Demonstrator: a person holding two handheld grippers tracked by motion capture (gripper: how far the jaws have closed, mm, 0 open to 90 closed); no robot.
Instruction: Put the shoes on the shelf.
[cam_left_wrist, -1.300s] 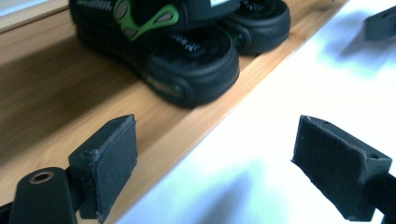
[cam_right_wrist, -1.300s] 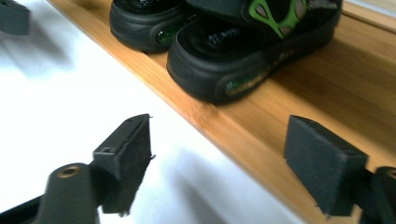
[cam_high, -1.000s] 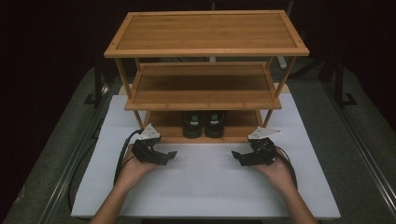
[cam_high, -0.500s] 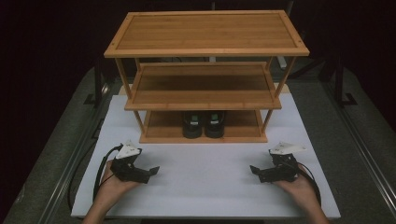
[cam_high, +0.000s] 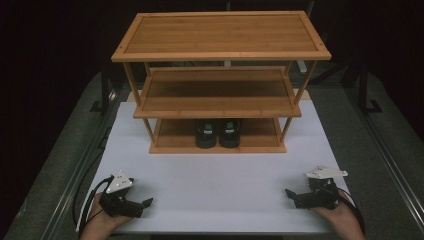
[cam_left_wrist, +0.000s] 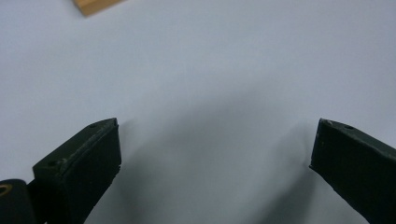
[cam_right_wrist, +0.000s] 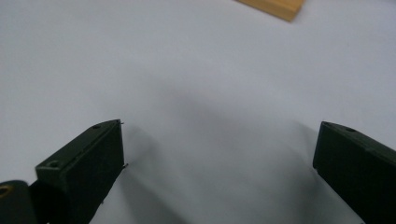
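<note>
A three-tier bamboo rack (cam_high: 220, 90) stands at the back of the white mat (cam_high: 220, 185). A pair of black shoes (cam_high: 218, 133) sits on its bottom shelf, toes toward me. My left gripper (cam_high: 144, 205) rests low at the mat's front left corner, open, nothing between its fingers (cam_left_wrist: 88, 158). My right gripper (cam_high: 291, 195) rests at the front right, open too, with only bare mat between its fingers (cam_right_wrist: 91, 158). A corner of the rack's base shows in the left gripper view (cam_left_wrist: 93, 4) and in the right gripper view (cam_right_wrist: 275, 7).
Grey table edges with metal rails (cam_high: 385, 145) flank the mat on both sides. Black cables (cam_high: 85, 205) loop behind the left gripper. The room behind the rack is dark.
Both grippers have pulled back from the rack's front toward me and spread apart to the mat's front corners. The shoes have stayed on the bottom shelf.
</note>
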